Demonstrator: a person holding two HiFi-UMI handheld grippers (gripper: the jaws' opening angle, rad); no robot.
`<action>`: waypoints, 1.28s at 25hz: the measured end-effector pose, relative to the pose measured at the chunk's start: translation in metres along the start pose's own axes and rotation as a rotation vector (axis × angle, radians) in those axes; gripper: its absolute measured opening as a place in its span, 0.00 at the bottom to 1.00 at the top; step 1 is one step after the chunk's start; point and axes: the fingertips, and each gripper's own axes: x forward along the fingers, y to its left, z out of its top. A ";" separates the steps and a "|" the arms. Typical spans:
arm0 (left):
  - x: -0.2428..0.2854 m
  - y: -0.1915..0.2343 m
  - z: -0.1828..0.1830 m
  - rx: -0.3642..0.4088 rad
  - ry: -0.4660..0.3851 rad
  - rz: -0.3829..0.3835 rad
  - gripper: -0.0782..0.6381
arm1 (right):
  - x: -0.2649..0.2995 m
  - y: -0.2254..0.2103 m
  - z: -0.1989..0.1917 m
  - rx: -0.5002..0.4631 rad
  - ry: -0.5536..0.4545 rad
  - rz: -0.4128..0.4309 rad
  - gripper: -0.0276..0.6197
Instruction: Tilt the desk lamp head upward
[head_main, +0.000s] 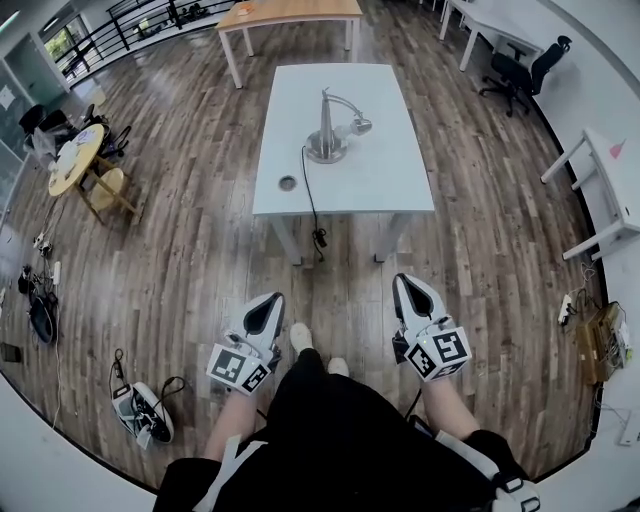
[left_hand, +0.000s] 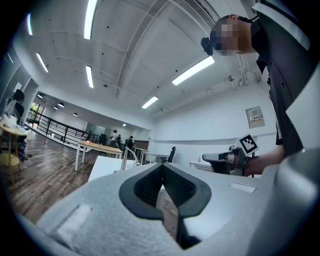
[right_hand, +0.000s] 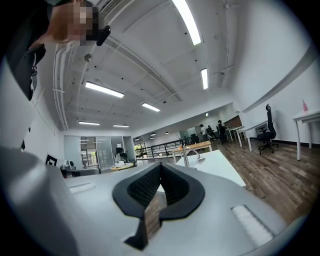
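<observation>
A silver desk lamp (head_main: 328, 130) stands on a white table (head_main: 375, 185) ahead of me, its small head (head_main: 360, 126) hanging to the right of the stem and its black cord (head_main: 312, 205) running off the near edge. The lamp (right_hand: 192, 156) also shows far off in the right gripper view, and its stem (left_hand: 125, 158) in the left gripper view. My left gripper (head_main: 268, 302) and right gripper (head_main: 404, 287) are held level over the wood floor, well short of the table. Both are shut with nothing between the jaws.
A round grommet hole (head_main: 288, 183) sits in the table's near left corner. A wooden table (head_main: 290, 14) stands behind it. White desks (head_main: 615, 180) and an office chair (head_main: 525, 68) line the right wall. A round yellow table with stools (head_main: 80, 160) is at left. Sneakers and cables (head_main: 140, 410) lie near my feet.
</observation>
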 end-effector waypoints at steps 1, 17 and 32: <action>0.004 0.004 -0.001 -0.011 0.002 -0.001 0.11 | 0.006 -0.002 -0.002 0.002 0.007 -0.001 0.05; 0.095 0.113 0.029 -0.003 -0.078 0.011 0.11 | 0.120 -0.046 0.024 0.007 -0.025 -0.075 0.05; 0.166 0.212 0.035 -0.025 -0.062 -0.042 0.11 | 0.210 -0.072 0.036 0.029 -0.032 -0.171 0.05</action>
